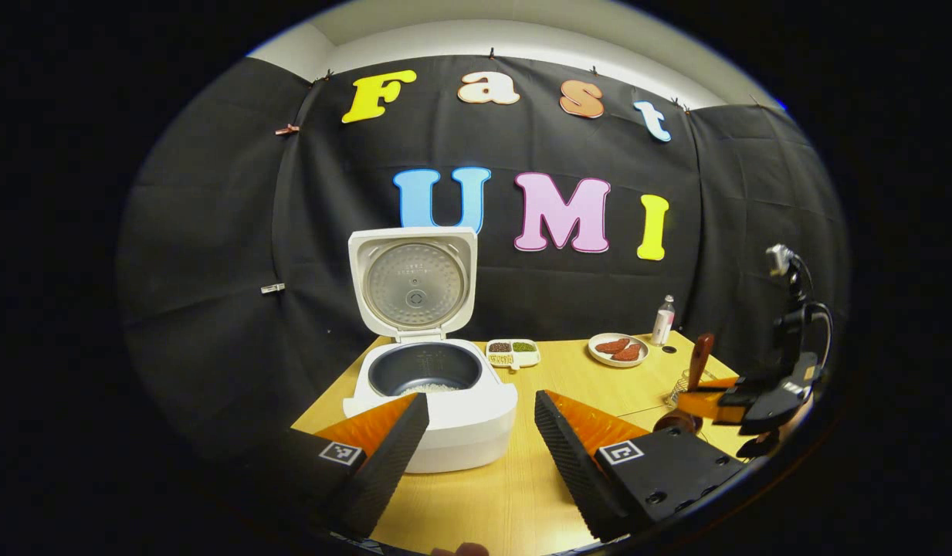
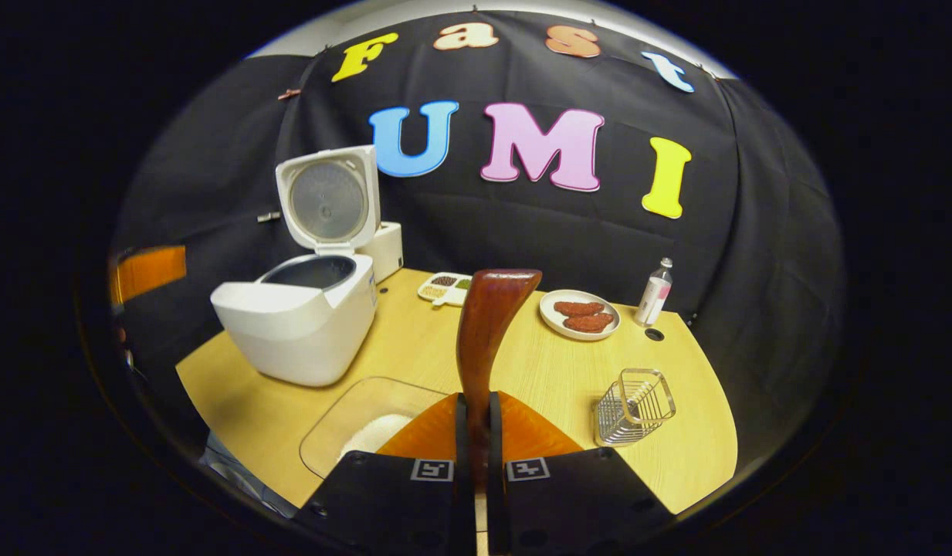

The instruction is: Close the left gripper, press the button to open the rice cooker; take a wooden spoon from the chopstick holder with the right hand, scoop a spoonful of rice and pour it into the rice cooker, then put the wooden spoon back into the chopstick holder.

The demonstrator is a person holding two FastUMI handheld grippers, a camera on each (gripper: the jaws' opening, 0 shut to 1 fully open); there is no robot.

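- Holding the wooden spoon (image 2: 487,332) by its handle, the right gripper (image 2: 476,432) is clenched on it, both fingers pressed against the wood, the handle end rising upright in the right gripper view.
- The left gripper (image 1: 479,444) hangs released, fingers spread wide, in front of the rice cooker (image 1: 437,401).
- The cooker's lid (image 1: 412,282) stands open; a little rice seems to lie in the pot.
- The chopstick holder (image 2: 634,405) stands on the table (image 2: 537,371) to the right, with no spoon in it.
- A glass dish of rice (image 2: 367,432) sits just below the right gripper, near the cooker.
- Judged step: either scooping, or returning the spoon after a pour; which one cannot be told, since the bowl end is hidden.
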